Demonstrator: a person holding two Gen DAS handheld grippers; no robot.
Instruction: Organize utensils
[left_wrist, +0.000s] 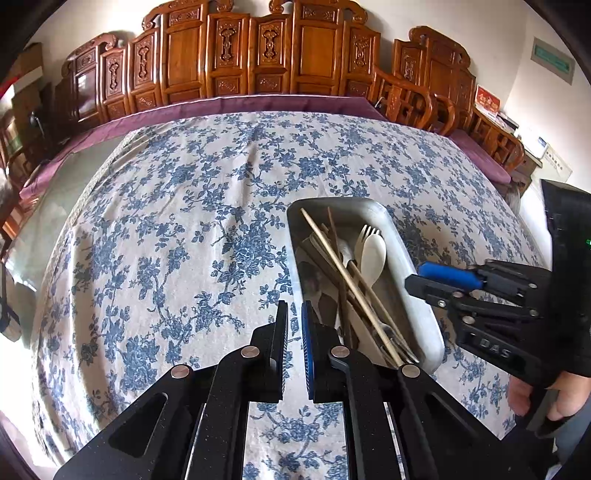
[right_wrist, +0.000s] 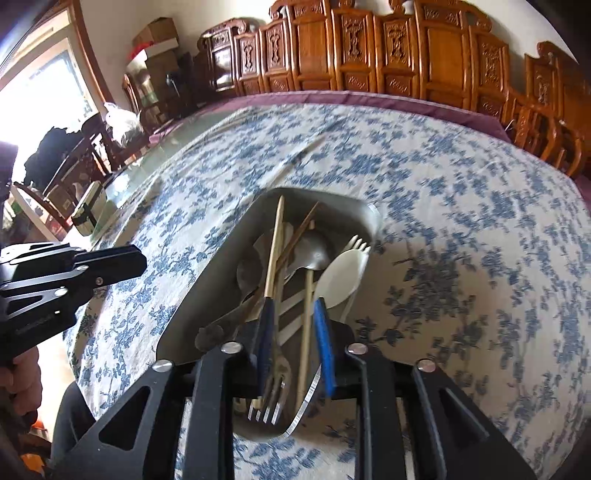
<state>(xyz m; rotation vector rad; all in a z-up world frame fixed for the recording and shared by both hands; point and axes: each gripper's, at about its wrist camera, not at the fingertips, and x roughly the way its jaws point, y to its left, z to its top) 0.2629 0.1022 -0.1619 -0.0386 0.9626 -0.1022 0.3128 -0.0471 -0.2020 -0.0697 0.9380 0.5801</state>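
A metal tray sits on the floral tablecloth and holds chopsticks, a white plastic spoon, a white fork, metal spoons and a metal fork. My left gripper hovers just left of the tray, jaws nearly closed with a narrow gap and nothing between them. My right gripper is open above the tray's near end, empty; it also shows in the left wrist view at the tray's right rim.
The blue-and-white floral tablecloth covers a large table with a purple cloth edge. Carved wooden chairs line the far side. A small container stands at the table's left edge. One lone stick lies beyond the tray.
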